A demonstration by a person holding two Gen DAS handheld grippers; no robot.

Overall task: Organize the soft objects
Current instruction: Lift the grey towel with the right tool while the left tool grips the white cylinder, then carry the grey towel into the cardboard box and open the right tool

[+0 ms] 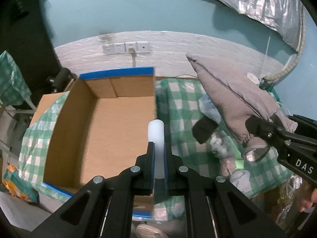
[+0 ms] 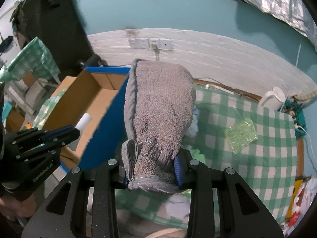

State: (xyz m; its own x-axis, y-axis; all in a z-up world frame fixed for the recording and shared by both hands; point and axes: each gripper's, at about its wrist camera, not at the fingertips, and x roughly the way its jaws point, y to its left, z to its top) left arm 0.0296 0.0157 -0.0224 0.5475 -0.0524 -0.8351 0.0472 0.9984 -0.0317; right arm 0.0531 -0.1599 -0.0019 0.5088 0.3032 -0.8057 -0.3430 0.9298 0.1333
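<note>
The left gripper [image 1: 158, 154] is clenched on a white translucent cylinder [image 1: 156, 136], which is held upright over the right wall of the open cardboard box [image 1: 111, 119], at its near end. The right gripper [image 2: 151, 174] is grasping a grey terry wash mitt [image 2: 158, 107] by its cuff; the mitt stands up just to the right of the box, above the green checked cloth [image 2: 247, 170]. A green textured pad [image 2: 240, 135] lies on this cloth, well to the right of the box.

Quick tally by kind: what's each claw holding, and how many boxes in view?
Grey terry-cloth mitt: 1, in right claw
Translucent white plastic cylinder: 1, in left claw
Open brown cardboard box with blue outer sides: 1
Total: 3
</note>
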